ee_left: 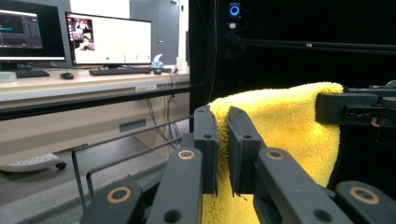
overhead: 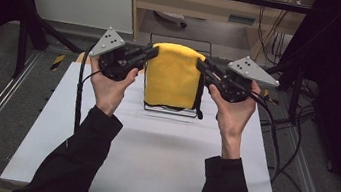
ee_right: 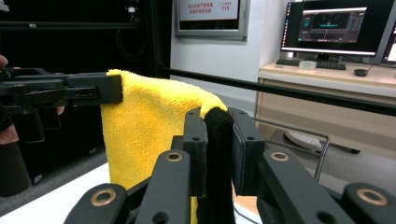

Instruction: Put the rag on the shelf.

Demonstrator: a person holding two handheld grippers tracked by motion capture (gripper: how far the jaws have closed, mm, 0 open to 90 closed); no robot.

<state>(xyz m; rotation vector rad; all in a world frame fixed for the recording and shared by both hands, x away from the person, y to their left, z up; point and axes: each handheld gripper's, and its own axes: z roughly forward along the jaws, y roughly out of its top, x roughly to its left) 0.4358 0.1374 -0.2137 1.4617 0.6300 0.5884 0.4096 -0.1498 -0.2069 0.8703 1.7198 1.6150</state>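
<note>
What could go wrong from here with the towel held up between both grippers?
1. The left gripper pinches only the yellow towel's top corner, so the plush cloth might slip free.
2. The right gripper grips the dark edge; uneven pulling may skew the hang.
3. The towel's lower edge sits near the wire rack on the table, so it could snag and drag it.

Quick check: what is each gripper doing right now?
Left gripper: closed on the yellow towel's top left corner.
Right gripper: closed on the towel's top right corner, at its black edge.
</note>
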